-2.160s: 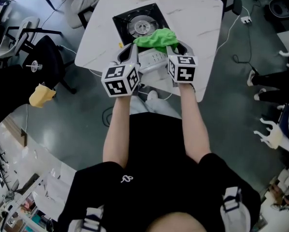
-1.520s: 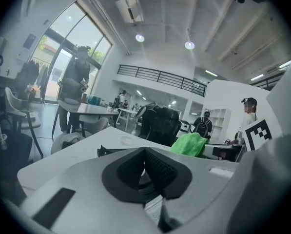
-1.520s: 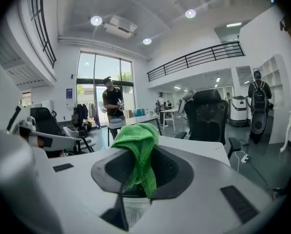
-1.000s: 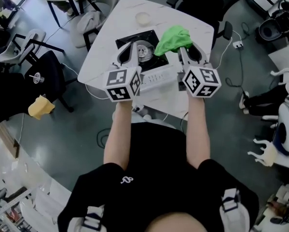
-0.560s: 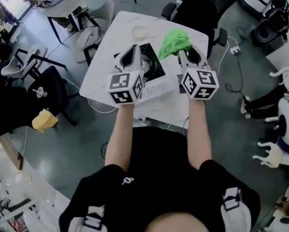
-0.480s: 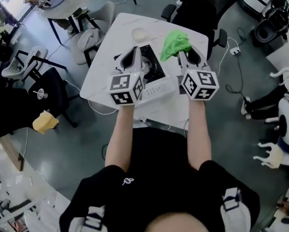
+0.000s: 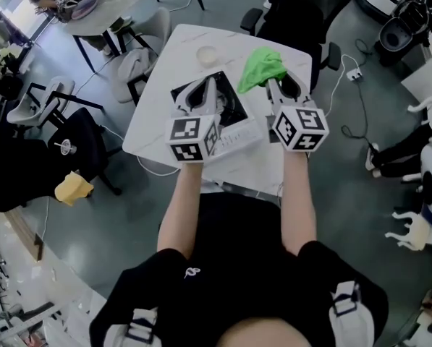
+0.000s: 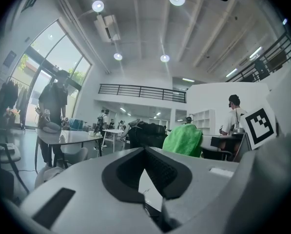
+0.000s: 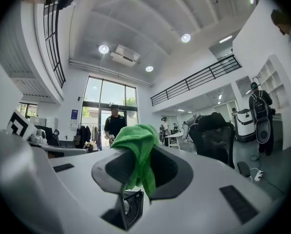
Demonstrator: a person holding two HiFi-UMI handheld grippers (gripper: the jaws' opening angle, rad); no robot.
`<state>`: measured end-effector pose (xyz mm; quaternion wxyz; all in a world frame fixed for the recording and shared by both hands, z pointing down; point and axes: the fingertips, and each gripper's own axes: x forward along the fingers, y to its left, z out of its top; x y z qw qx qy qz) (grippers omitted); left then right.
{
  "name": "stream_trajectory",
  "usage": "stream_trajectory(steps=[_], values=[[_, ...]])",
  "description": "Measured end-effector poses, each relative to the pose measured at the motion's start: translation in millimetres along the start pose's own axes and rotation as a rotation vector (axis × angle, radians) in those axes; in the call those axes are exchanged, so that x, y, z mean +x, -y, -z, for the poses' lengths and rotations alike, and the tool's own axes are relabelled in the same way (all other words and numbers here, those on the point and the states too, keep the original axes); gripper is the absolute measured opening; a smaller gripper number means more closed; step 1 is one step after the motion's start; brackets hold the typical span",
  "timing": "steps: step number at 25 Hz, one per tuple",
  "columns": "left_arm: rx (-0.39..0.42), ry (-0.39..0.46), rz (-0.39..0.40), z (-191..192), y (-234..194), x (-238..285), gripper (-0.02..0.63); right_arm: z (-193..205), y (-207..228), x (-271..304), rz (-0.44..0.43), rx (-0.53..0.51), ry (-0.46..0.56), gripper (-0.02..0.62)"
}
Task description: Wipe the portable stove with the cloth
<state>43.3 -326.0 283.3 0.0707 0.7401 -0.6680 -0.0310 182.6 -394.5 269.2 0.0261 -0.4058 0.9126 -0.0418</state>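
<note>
— Looking at the right gripper point(image 9: 138, 155), what do its jaws have?

— They are clamped on a bright green, crumpled soft cloth point(image 7: 259, 63). One fold is pinched between the jaws and the rest bunches up over their tips.

— Where is the cloth in the scene?

— It is held up off the surface, over the far right part of the white, marble-patterned table point(image 7: 158, 114). It is just to the right of the far corner of the portable stove point(image 7: 229, 108), a square black-topped unit with a silver front panel. The stove lies flat on the table.

— And the left gripper point(image 8: 145, 149)?

— Closed, with nothing in it. Its two jaw tips meet and nothing sits between them. It is above the stove's left side and tilted upward, so its own view takes in the ceiling lights.

— How do the two grippers stand to each other?

— Side by side and apart. The stove's silver panel shows between their marker cubes. In the left gripper view the green cloth appears off to the right.

— Anything else on the table?

— A small, pale, round dish point(image 7: 207, 53) near the far edge, beyond the stove and left of the cloth.
</note>
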Motion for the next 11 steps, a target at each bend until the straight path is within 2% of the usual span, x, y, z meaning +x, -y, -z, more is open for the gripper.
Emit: stream_trajectory(steps=[11], values=[[0.036, -0.006, 0.015, 3.3, 9.9, -3.6, -0.001, -5.5, 7.5, -8.4, -0.001, 0.006, 0.033, 0.078]])
